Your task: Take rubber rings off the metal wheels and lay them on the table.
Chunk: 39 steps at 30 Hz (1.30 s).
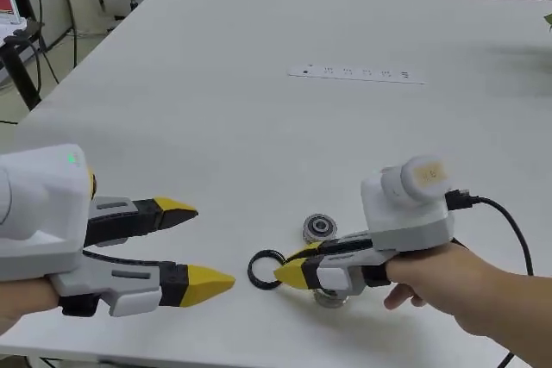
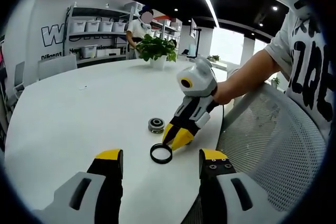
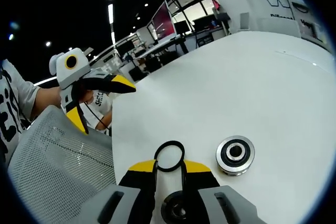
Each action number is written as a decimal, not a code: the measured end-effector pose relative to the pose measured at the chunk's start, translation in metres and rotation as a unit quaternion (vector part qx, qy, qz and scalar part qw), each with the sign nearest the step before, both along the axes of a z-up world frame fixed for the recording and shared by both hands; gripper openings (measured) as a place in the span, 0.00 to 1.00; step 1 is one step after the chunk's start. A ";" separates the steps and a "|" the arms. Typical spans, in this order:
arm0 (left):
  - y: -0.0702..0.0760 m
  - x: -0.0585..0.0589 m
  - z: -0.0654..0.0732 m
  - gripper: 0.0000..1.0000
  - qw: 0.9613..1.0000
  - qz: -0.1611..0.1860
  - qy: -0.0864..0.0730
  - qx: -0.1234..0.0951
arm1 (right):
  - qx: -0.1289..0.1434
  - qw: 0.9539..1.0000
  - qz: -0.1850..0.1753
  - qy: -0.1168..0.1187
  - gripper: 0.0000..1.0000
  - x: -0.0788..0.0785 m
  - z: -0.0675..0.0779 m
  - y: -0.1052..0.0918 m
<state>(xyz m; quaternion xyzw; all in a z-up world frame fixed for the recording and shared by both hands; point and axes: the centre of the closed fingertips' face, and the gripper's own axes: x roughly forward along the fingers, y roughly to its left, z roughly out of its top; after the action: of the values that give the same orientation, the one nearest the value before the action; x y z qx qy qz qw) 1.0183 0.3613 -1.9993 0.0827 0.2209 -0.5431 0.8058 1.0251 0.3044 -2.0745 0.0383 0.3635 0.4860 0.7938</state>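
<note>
While nearly closed right tongs (image 1: 285,272), grip unclear, seemingly lay the rubber ring (image 1: 251,270) on the desk (image 1: 259,127), eight o'clock of a metal wheel (image 1: 319,227), left tongs (image 1: 214,246) gape empty.

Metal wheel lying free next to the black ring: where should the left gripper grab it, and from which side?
Best across the outer rim of the metal wheel, coming straight down. It lies flat, hub up, so the round rim gives two opposing faces. The left gripper is open and free; keep its jaws off the rubber ring lying close by.
</note>
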 end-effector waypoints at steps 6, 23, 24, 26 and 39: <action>0.000 0.000 -0.001 0.56 1.000 -0.001 0.001 0.001 | -0.020 0.999 0.027 -0.027 0.21 -0.005 0.000 0.002; 0.001 -0.002 0.001 0.56 1.000 -0.001 0.000 0.003 | -0.037 0.997 0.041 -0.063 0.24 -0.004 0.003 0.002; 0.001 -0.002 0.001 0.56 1.000 -0.001 -0.001 0.003 | -0.037 0.996 0.041 -0.064 0.24 -0.004 0.003 0.002; 0.001 -0.002 0.001 0.56 1.000 -0.001 -0.001 0.003 | -0.040 0.996 0.039 -0.067 0.24 -0.003 0.003 0.002; 0.003 -0.006 0.002 0.56 1.000 0.002 -0.001 0.003 | -0.037 0.997 0.036 -0.065 0.24 -0.002 0.006 0.000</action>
<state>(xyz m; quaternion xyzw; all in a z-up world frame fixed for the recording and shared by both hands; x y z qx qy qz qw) 1.0124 0.3639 -1.9974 0.0853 0.2220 -0.5407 0.8069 1.0228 0.3045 -2.0684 -0.0356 0.3295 0.5019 0.7989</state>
